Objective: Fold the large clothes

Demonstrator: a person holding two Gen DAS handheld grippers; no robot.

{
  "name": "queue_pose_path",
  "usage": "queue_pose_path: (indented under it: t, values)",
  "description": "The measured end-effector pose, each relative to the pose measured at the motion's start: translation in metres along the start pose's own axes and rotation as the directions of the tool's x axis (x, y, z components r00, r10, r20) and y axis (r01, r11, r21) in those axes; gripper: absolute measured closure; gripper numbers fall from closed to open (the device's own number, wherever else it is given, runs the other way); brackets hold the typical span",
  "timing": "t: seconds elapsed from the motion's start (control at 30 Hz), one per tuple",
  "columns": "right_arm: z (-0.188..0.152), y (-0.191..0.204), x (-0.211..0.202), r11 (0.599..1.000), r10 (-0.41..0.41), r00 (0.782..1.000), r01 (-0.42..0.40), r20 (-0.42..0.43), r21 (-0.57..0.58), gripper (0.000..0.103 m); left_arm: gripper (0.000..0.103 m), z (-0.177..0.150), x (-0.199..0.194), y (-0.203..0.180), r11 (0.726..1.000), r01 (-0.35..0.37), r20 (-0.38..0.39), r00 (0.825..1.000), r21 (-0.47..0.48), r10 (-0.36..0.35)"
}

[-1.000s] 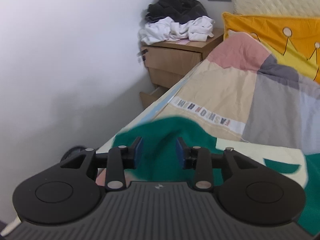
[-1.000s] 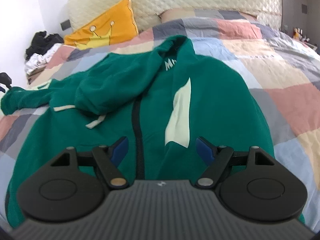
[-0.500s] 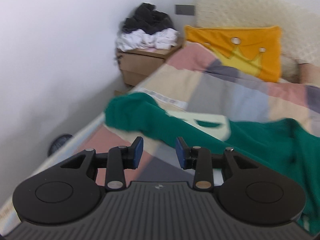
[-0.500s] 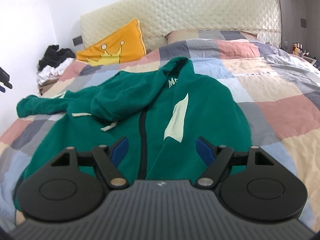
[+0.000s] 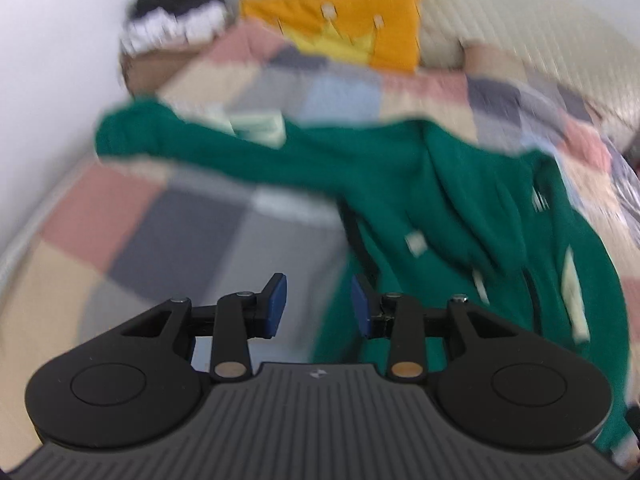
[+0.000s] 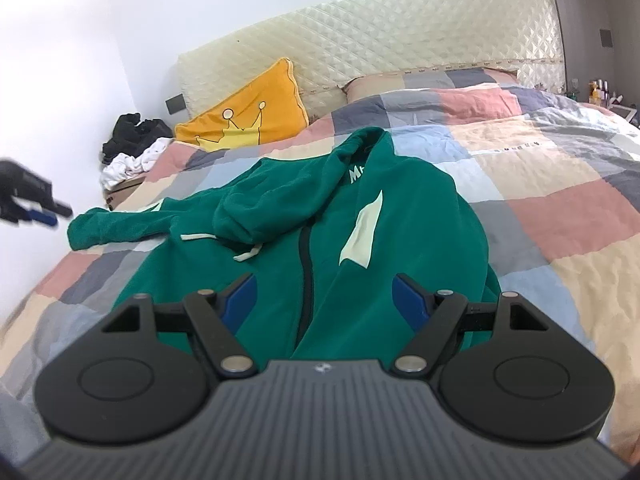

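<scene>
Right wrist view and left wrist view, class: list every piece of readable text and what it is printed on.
"M", with the following letters hidden by a fold: white print near the neck of the green hoodie.
Small dark print on the patchwork duvet: too small to read.
Left wrist view: too blurred, nothing legible.

Left wrist view smearing throughout: hoodie (image 5: 400,184), pillow (image 5: 344,24), clothes pile (image 5: 176,20) losing all edges. Hoodie hem hiding behind right gripper (image 6: 324,300) body. Left gripper (image 6: 38,210) blurring, getting cut by frame edge; jaw gap unreadable there. Bottles (image 6: 598,90) showing too small to identify.
</scene>
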State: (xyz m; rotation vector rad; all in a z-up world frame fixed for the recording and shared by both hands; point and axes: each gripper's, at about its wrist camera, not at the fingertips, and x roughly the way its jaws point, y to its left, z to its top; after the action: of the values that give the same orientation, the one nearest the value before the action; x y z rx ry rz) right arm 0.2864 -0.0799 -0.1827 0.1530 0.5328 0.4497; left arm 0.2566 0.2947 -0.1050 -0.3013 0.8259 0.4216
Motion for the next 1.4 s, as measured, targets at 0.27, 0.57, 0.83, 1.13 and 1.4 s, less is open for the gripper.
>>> queue_pose_path:
  t: [0.27,0.57,0.83,1.13,1.4]
  values:
    - [-0.004,0.001,-0.001,0.999,-0.03,0.999,0.03,-0.031,-0.022,0.027,0.062,-0.053,0.022,-0.011,0.998,0.047,-0.153,0.987,0.029,-0.042]
    - [-0.006,-0.005,0.004,0.999,-0.035,0.997,0.036,-0.066,0.01,0.027,0.055,-0.066,0.056,-0.013,0.998,0.053,-0.316,0.948,0.034,-0.04]
    - [-0.008,-0.012,0.007,0.998,-0.024,0.996,0.029,-0.086,0.055,0.027,0.047,-0.076,0.077,-0.029,0.994,-0.001,-0.336,0.941,0.108,0.037]
    - [-0.008,-0.017,0.008,0.996,-0.002,0.995,0.011,-0.101,0.084,0.027,0.037,-0.084,0.092,-0.038,0.979,-0.082,-0.305,0.943,0.185,0.137]
    - [-0.009,-0.02,0.009,0.995,-0.003,0.994,0.014,-0.108,0.101,0.027,0.085,-0.091,0.105,-0.04,0.984,-0.076,-0.334,0.934,0.162,0.127]
